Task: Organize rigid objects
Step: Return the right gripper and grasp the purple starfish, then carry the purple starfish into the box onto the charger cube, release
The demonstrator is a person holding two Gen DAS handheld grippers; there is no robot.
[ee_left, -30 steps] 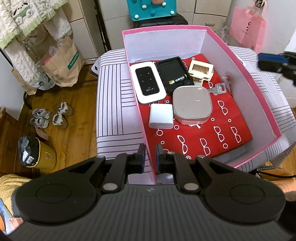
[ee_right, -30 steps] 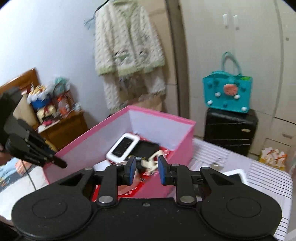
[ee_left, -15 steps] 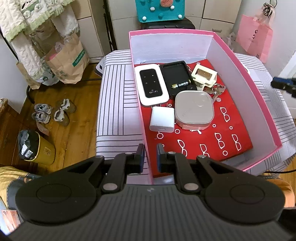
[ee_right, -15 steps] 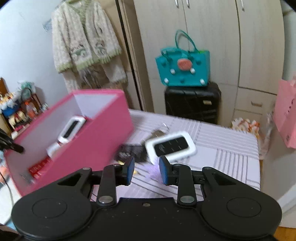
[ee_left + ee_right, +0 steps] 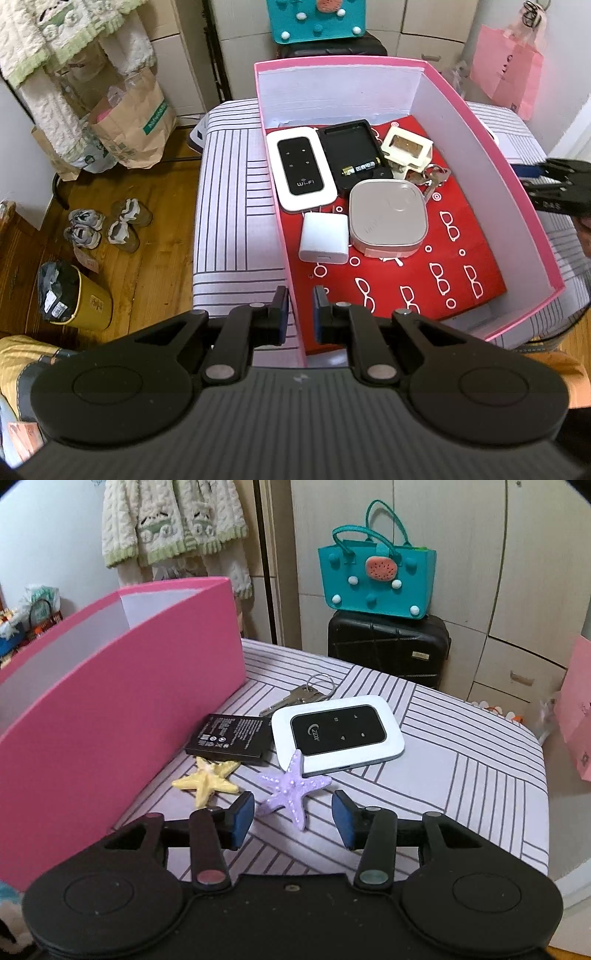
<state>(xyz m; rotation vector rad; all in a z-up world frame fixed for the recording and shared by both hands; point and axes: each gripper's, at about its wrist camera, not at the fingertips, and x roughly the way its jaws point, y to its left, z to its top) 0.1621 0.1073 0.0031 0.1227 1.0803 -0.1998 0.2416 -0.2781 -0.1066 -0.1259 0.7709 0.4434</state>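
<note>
The right gripper (image 5: 293,819) has just been opening its fingers and now straddles the near arm of the purple starfish (image 5: 293,789), pads not touching it. It lies on the striped bench (image 5: 461,775), beside the pink box (image 5: 122,701), touching the white Wi-Fi router (image 5: 338,734) and near the yellow starfish (image 5: 208,781). Likely a light, stiff, bumpy casting with brittle arm tips: take it across the centre or one thick arm. The left gripper (image 5: 297,314) is pinched on the box's near wall.
</note>
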